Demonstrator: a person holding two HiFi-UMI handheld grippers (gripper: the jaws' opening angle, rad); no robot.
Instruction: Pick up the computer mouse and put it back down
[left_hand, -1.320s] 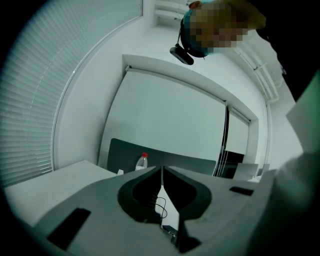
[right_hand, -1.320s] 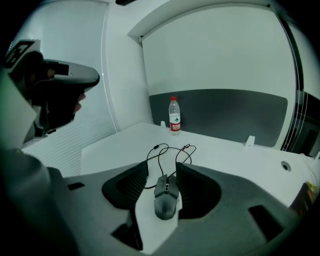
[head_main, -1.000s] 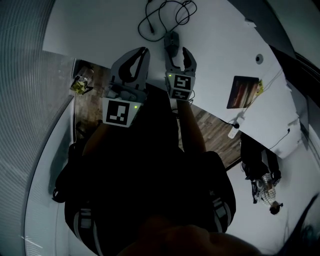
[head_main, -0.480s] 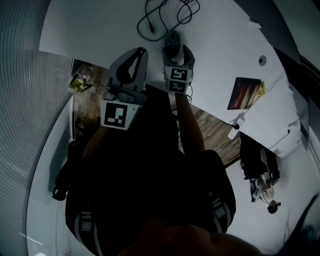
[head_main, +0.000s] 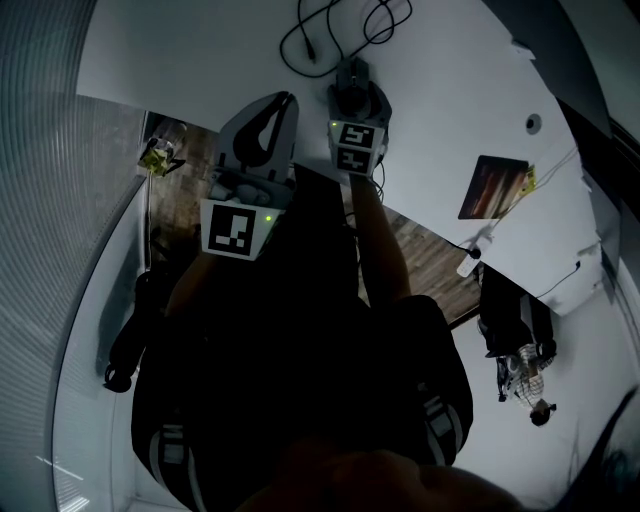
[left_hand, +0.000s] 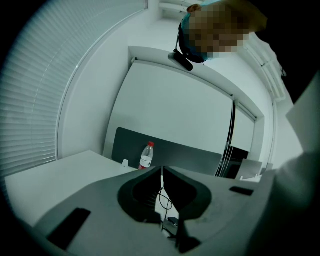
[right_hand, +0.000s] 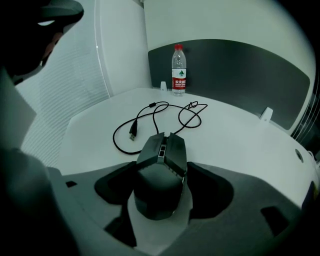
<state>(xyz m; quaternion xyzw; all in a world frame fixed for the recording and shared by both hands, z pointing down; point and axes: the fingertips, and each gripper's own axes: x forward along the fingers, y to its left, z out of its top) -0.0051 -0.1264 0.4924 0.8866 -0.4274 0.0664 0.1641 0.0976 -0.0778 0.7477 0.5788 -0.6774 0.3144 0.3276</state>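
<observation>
Found computer mouse (right_hand: 159, 187) on table (right_hand: 235, 135), between right gripper (right_hand: 162, 165) jaws standing wide, just been opening. Left gripper (left_hand: 161, 170) jaws pressed together, empty. Bottle (right_hand: 179, 70) with red label: white print, likely Chinese, unreadable.

Dim, cool-toned frames, strong fisheye distortion, dark vignetted corners

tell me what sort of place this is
Most likely an office: a white desk backed by a grey divider panel, a wired computer mouse on it, and window blinds along the wall.
</observation>
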